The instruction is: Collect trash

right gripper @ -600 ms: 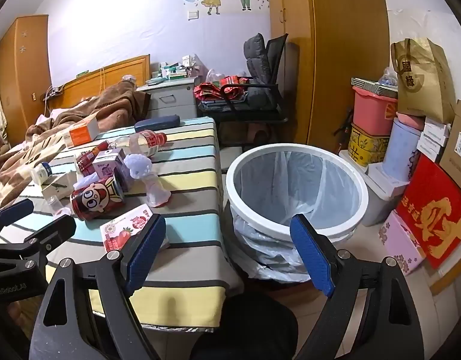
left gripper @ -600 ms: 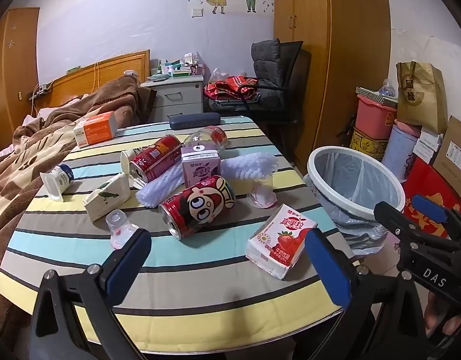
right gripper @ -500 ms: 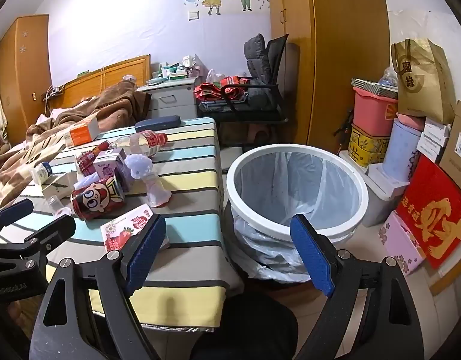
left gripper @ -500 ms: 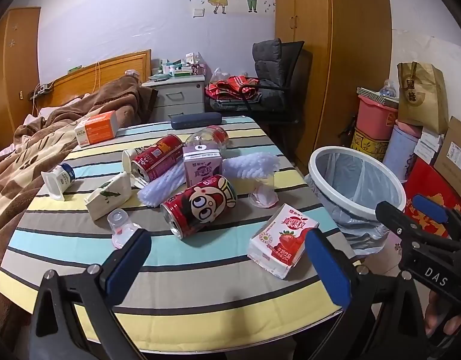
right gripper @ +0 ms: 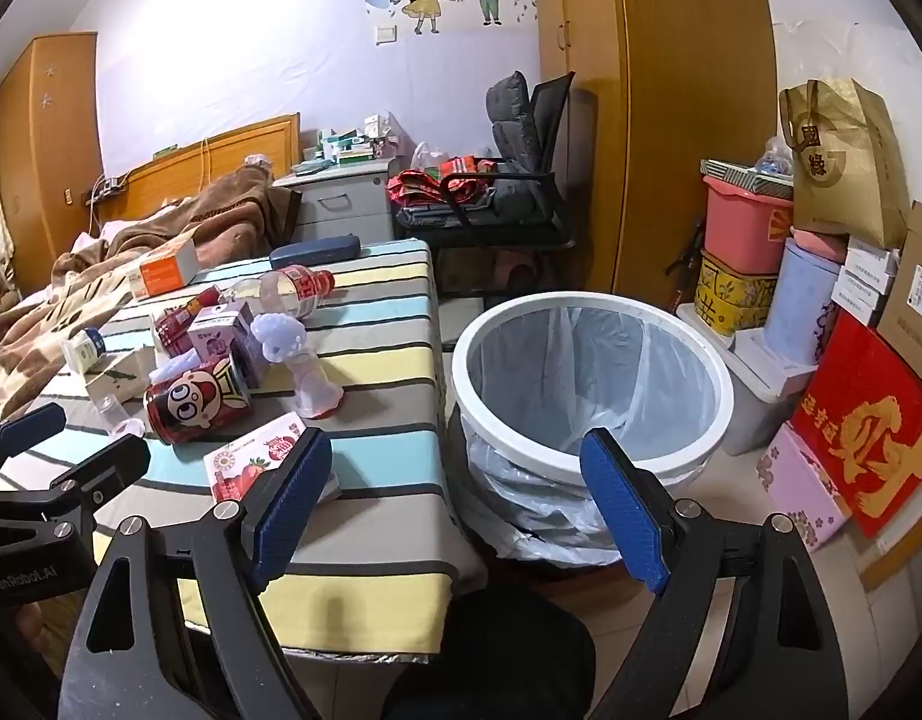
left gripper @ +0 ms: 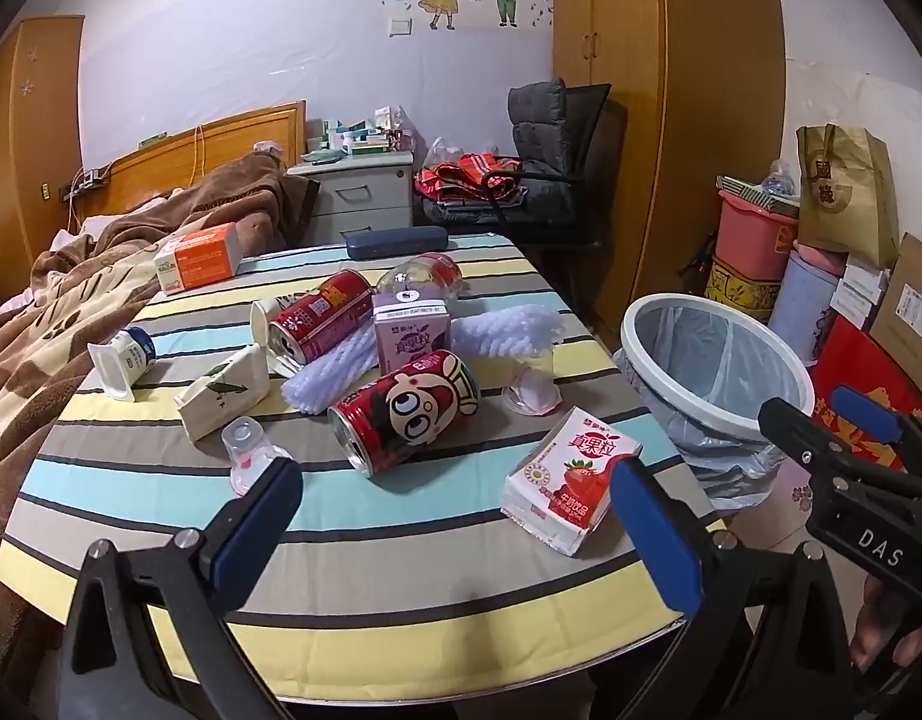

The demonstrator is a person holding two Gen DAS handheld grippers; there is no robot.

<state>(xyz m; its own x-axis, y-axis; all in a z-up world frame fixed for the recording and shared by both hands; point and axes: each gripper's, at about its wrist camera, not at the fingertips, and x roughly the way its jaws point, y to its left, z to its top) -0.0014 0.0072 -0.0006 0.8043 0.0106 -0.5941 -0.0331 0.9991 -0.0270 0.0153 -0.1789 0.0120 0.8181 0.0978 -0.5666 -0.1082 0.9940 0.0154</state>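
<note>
Striped cloth in blue, yellow and grey covers the table, which carries the scattered trash. Nearest the table's front edge lies a pink-and-white strawberry milk carton, flat on its side. Behind it a red cartoon-face drink can lies on its side, with a purple milk carton standing upright just behind and a second red can tipped over to that carton's left. A white foam fruit net and a clear plastic cup sit to the right of the purple carton; a clear plastic bottle with a red label lies farther back. Toward the table's left side are a white tea carton, a small yoghurt pot and a small clear cup; an orange box rests at the far left corner.

Off the table's right edge, on the floor, stands a white-rimmed round bin lined with a clear bag.

The left gripper hangs over the table's front edge, jaws wide apart and empty. The right gripper is likewise spread and empty, aimed between the table's right edge and the bin.
</note>
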